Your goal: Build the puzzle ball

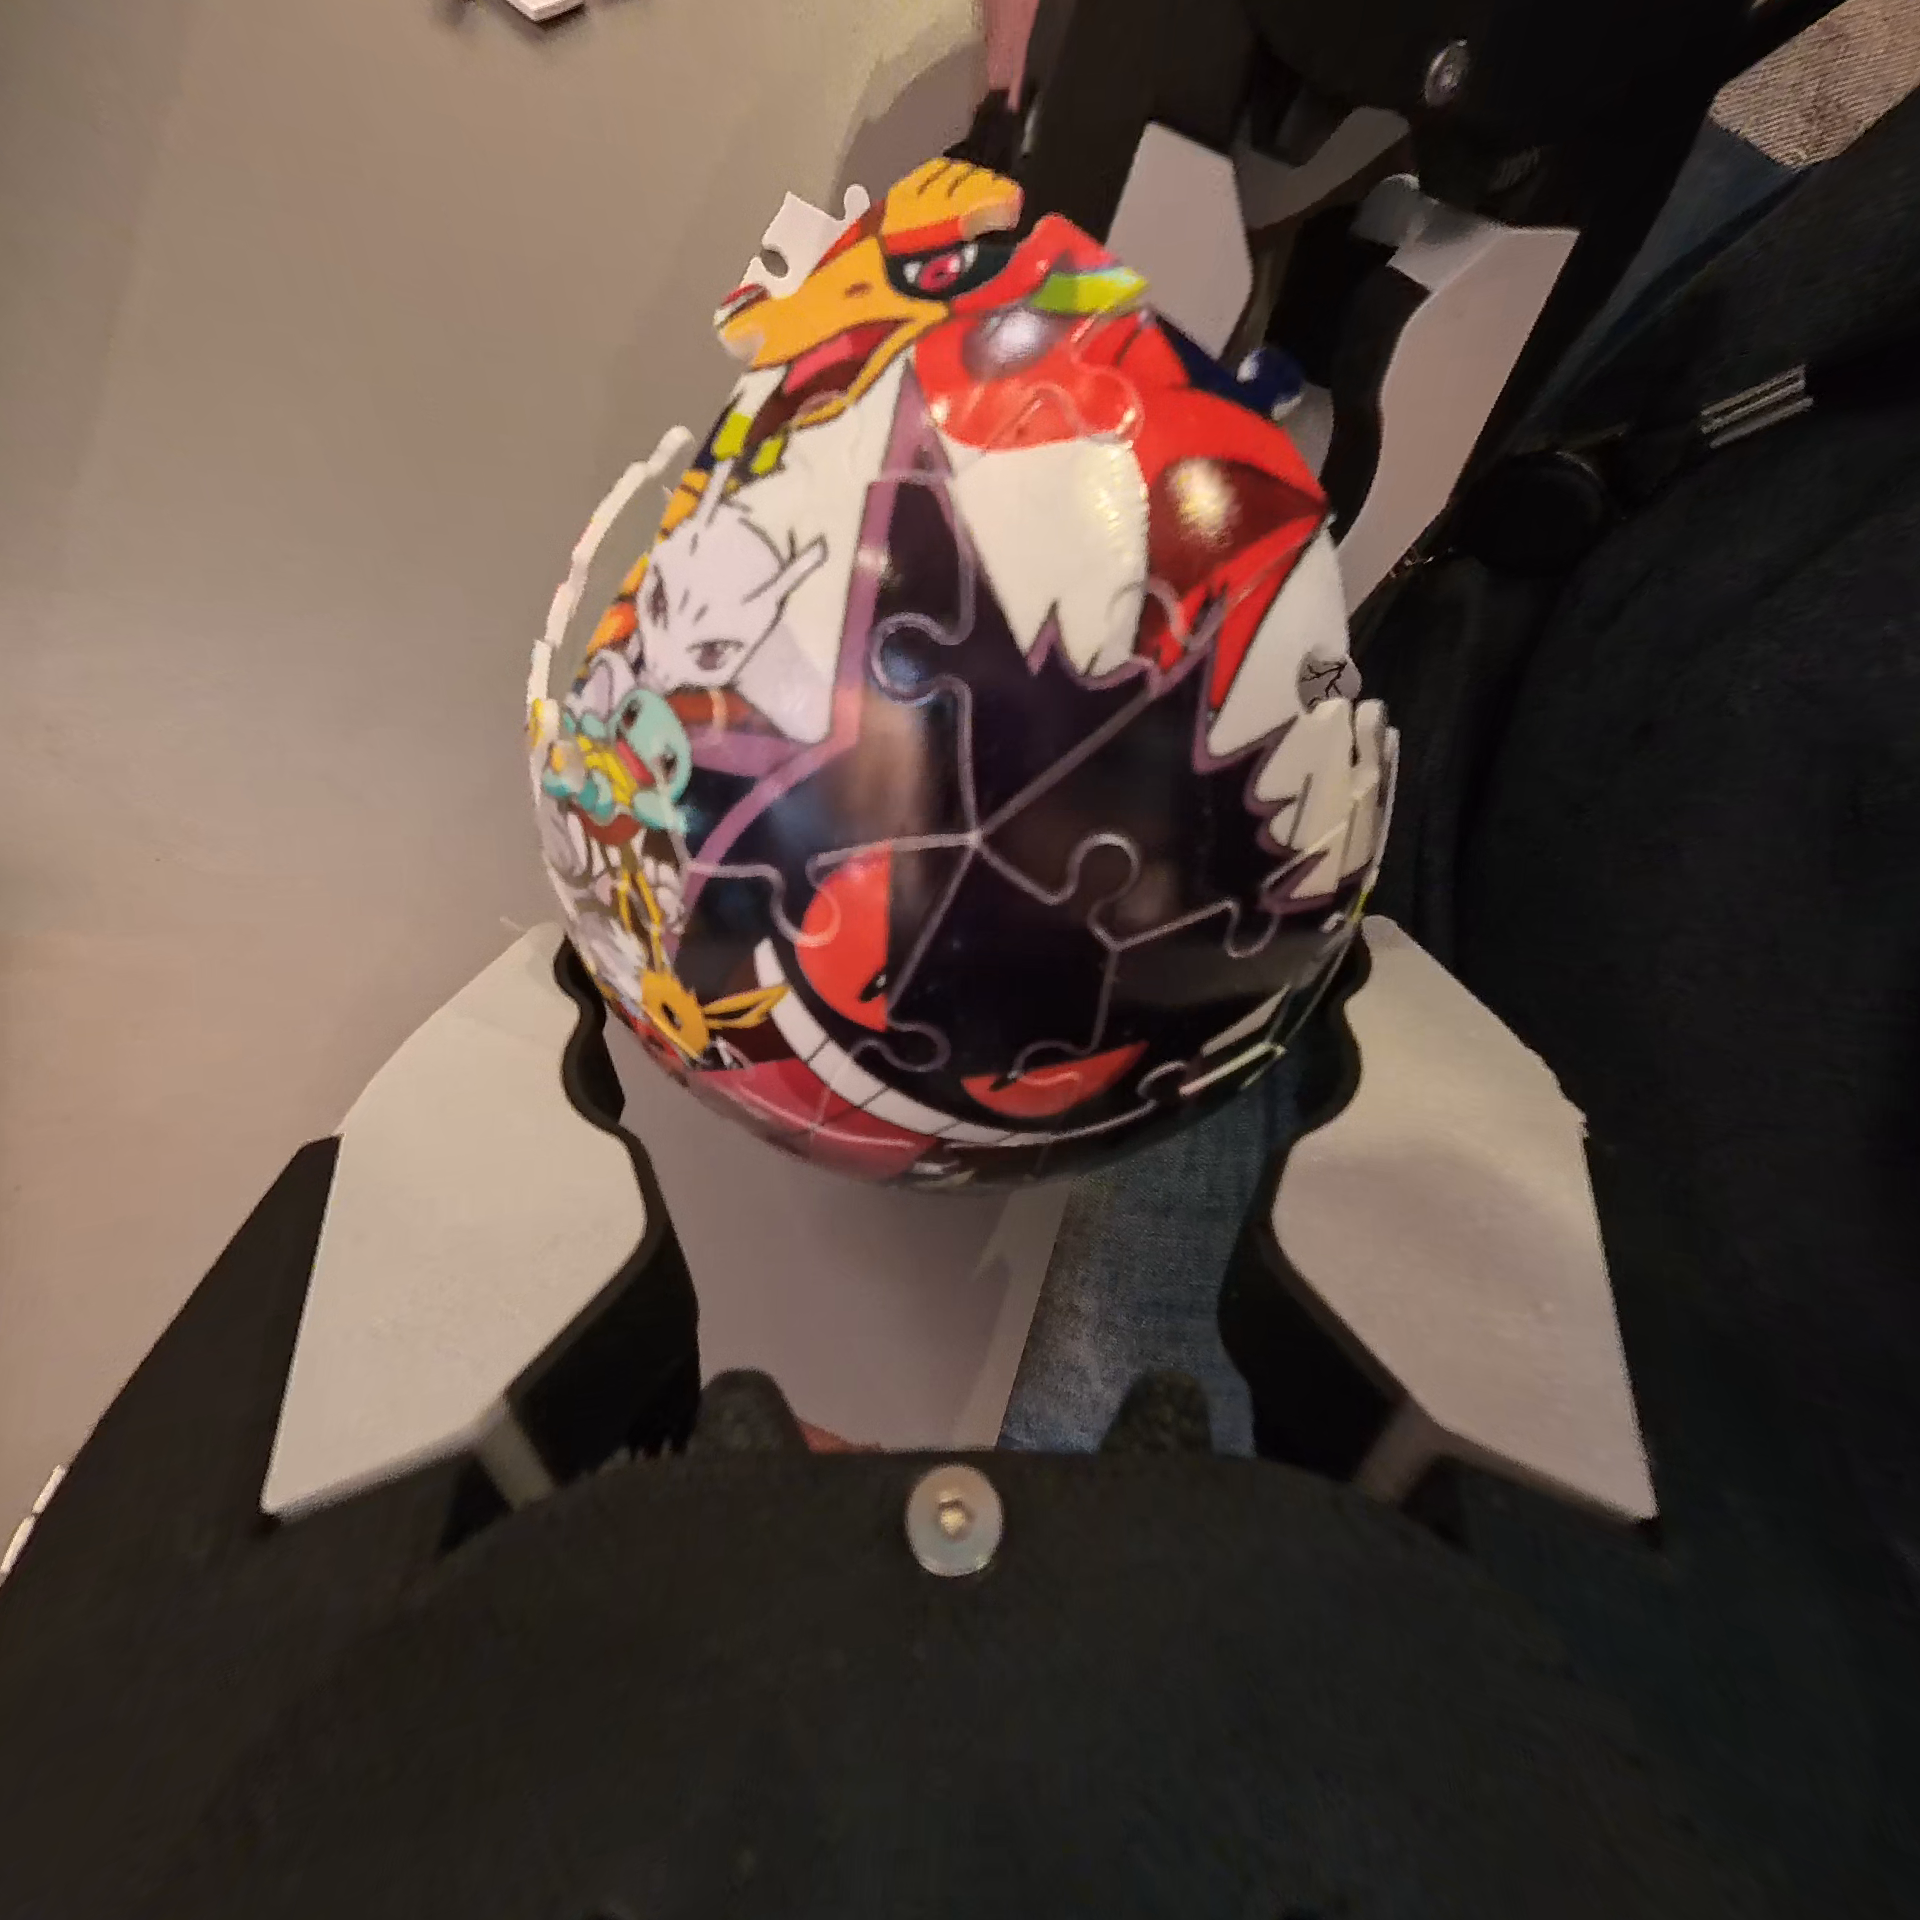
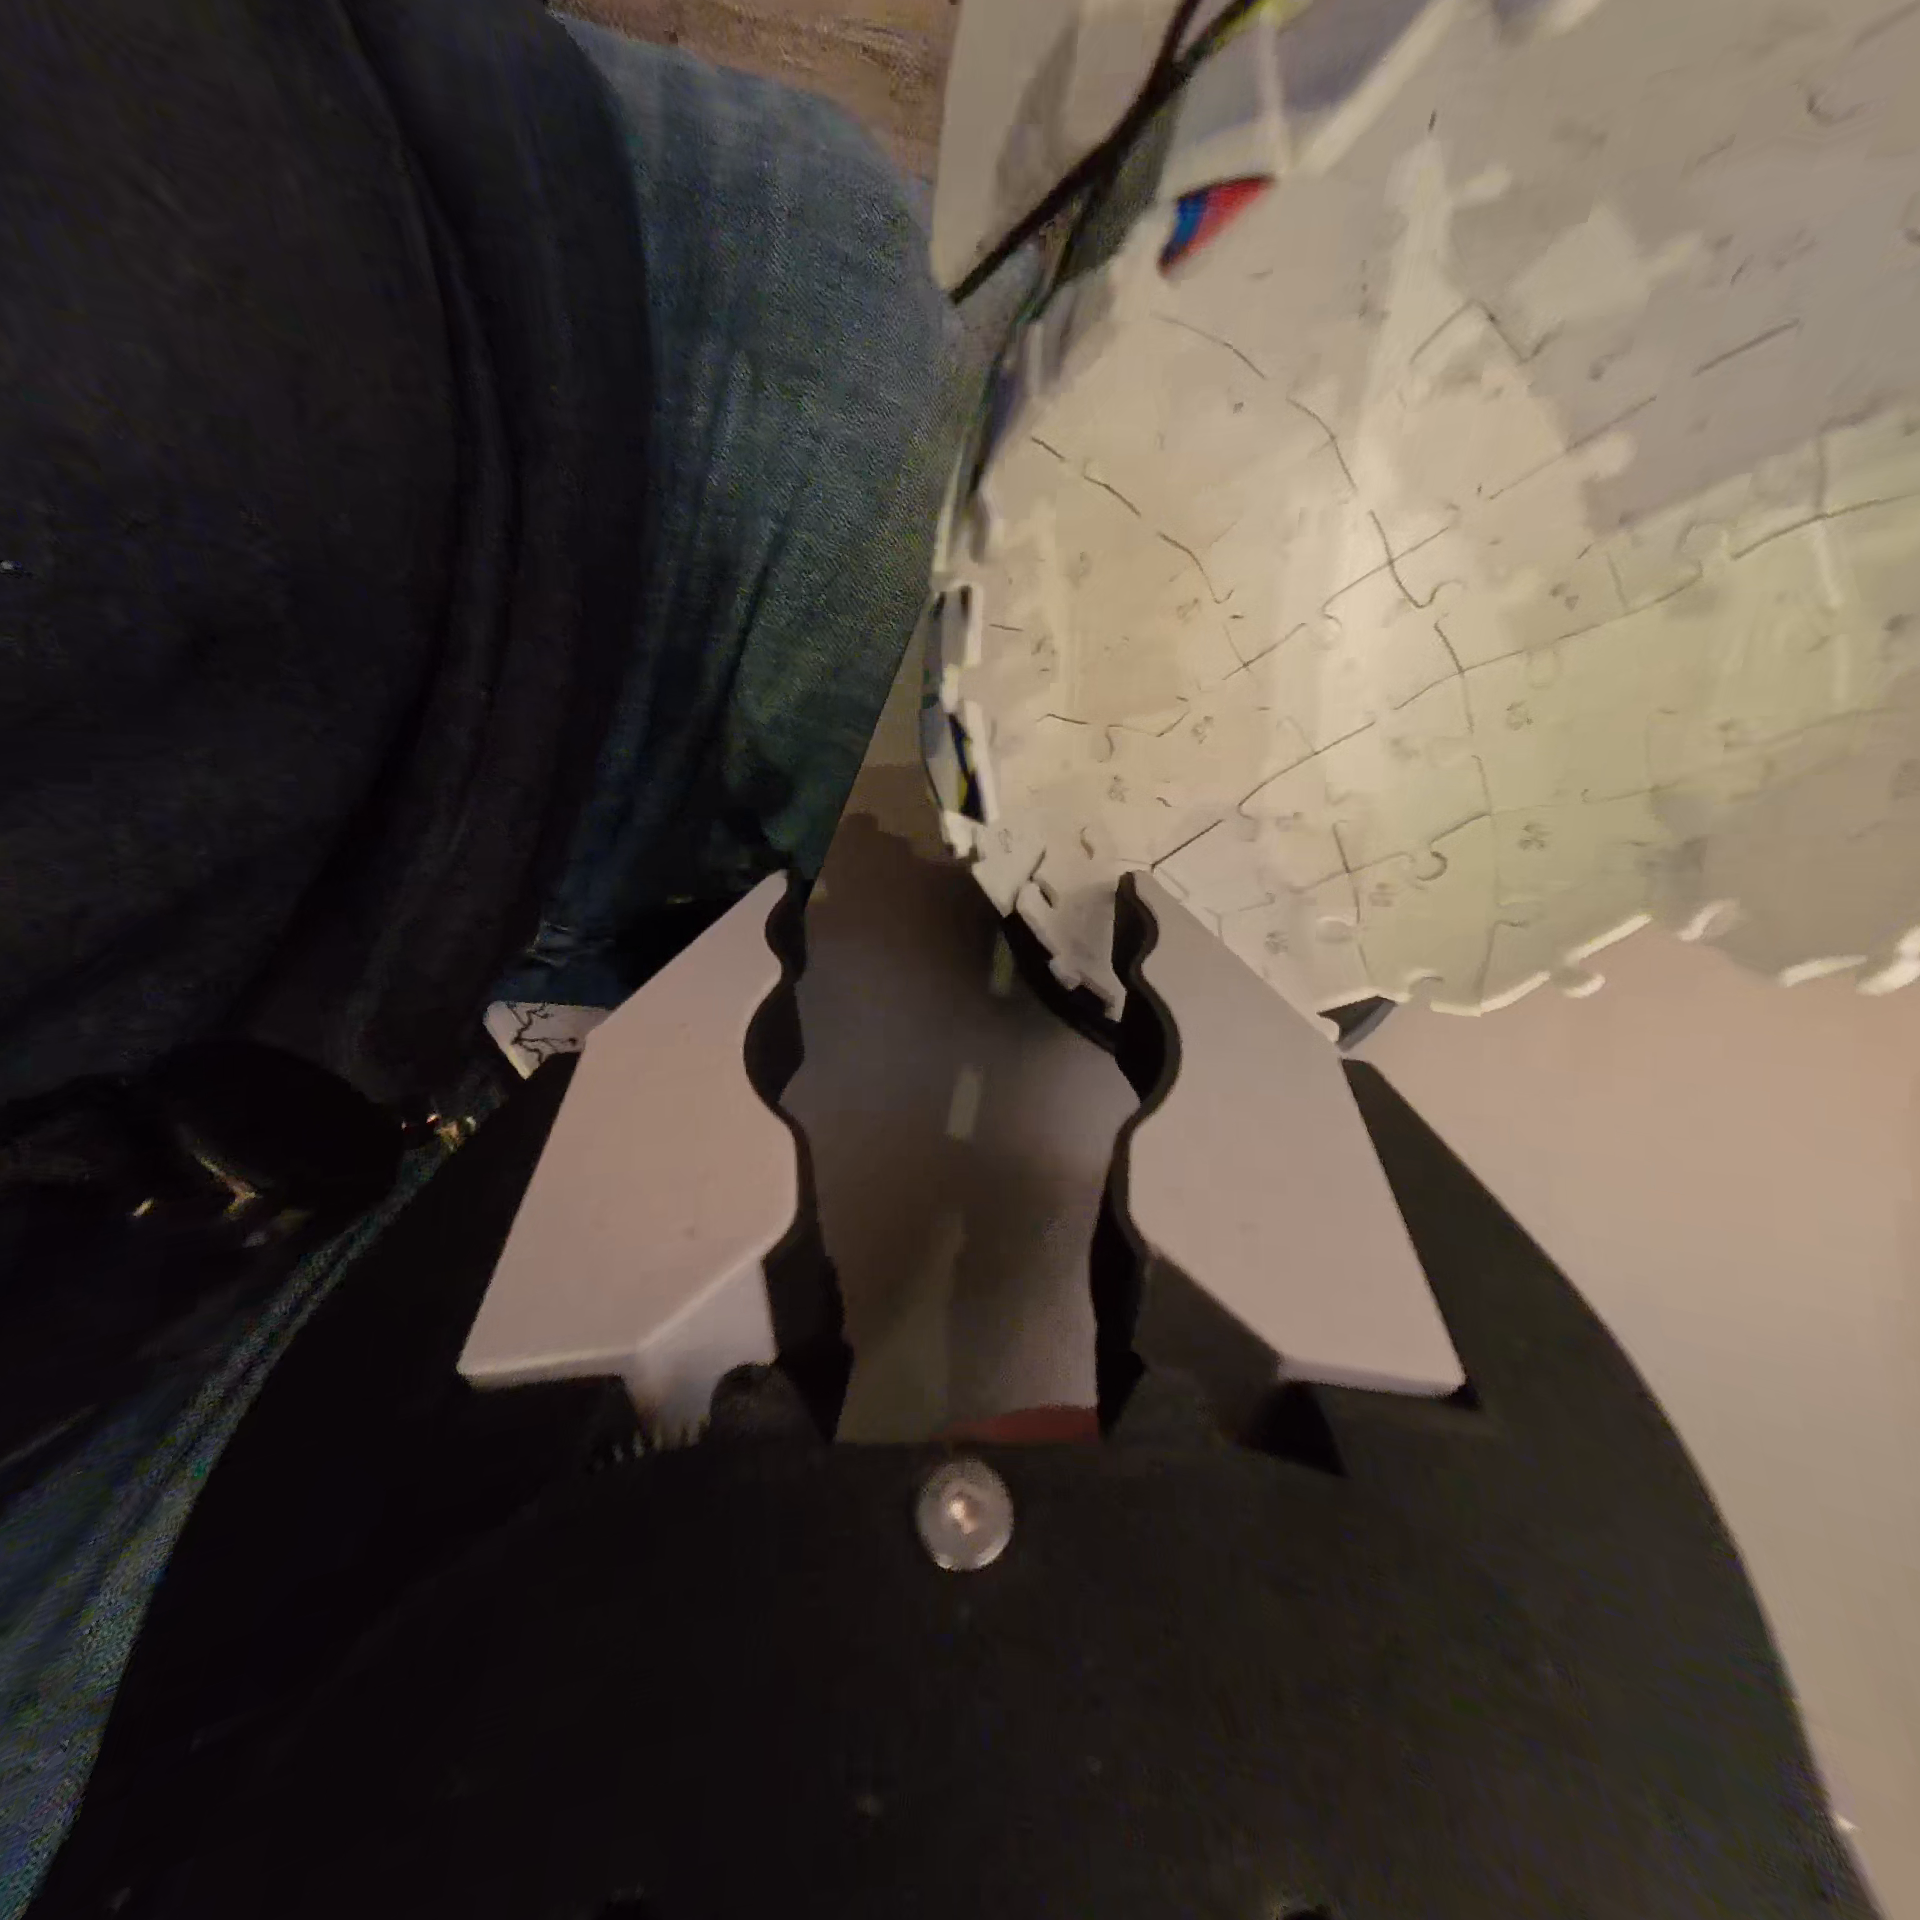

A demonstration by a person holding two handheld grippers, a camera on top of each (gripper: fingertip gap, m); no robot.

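Observation:
The puzzle ball [image 1: 966, 727] is a partly built shell with colourful cartoon prints and jagged open edges at its left and top. My left gripper [image 1: 961, 945] is shut on its lower part, one finger on each side. My right gripper [image 1: 1288, 312] shows behind the ball's top right. In the right wrist view the ball's white inside [image 2: 1455, 623] fills the upper right. My right gripper [image 2: 956, 894] is open, and the ball's toothed rim [image 2: 1060, 935] reaches between the jaws, close to the right finger [image 2: 1226, 1091].
A person's dark top [image 1: 1714, 831] and blue jeans [image 2: 748, 520] are close by on the ball's side. A pale grey table [image 1: 260, 520] lies beneath. A white loose piece [image 1: 540, 8] shows at the far edge. A small white printed bit [image 2: 530, 1029] sits beside my right gripper's left finger. About 9 cm separates my left fingertips from my right. The white loose piece [image 1: 540, 8] sits 15 cm or so from the ends of my right fingers.

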